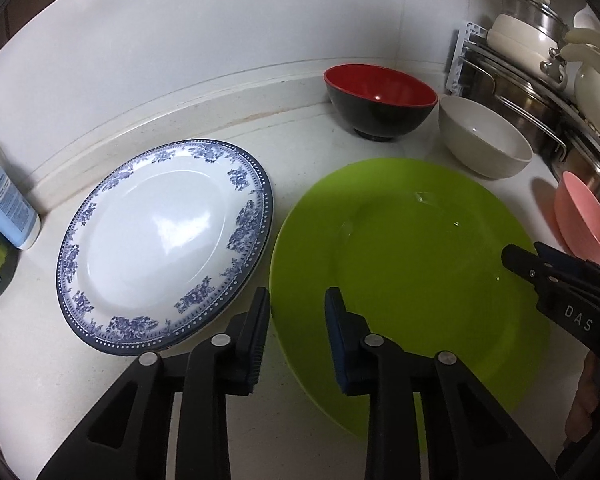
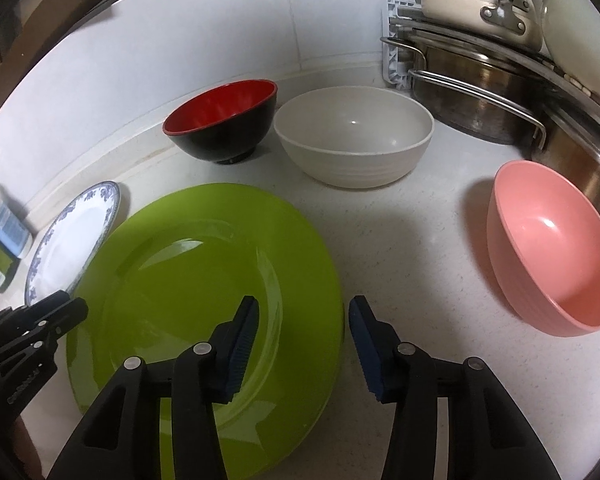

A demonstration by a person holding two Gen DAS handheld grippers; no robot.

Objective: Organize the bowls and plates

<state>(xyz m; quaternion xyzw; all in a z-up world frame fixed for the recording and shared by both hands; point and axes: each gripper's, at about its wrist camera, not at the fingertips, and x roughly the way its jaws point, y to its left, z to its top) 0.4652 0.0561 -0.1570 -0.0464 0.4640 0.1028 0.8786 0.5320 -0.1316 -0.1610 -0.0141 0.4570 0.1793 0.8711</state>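
A green plate [image 1: 412,264] lies flat on the white counter, also in the right wrist view [image 2: 196,300]. A blue-patterned white plate [image 1: 156,240] lies to its left [image 2: 72,240]. Behind stand a red-and-black bowl [image 1: 380,96] [image 2: 224,120] and a cream bowl [image 1: 484,136] [image 2: 356,136]. A pink bowl [image 2: 552,248] stands at the right [image 1: 584,220]. My left gripper [image 1: 296,296] is open and empty, straddling the green plate's left rim. My right gripper [image 2: 304,308] is open and empty, straddling the green plate's right rim.
Steel pots [image 2: 480,92] and cream cookware [image 1: 524,36] fill a rack in the right corner. A blue-labelled bottle [image 1: 8,208] stands at the left by the wall. The white backsplash [image 1: 220,32] runs behind the counter.
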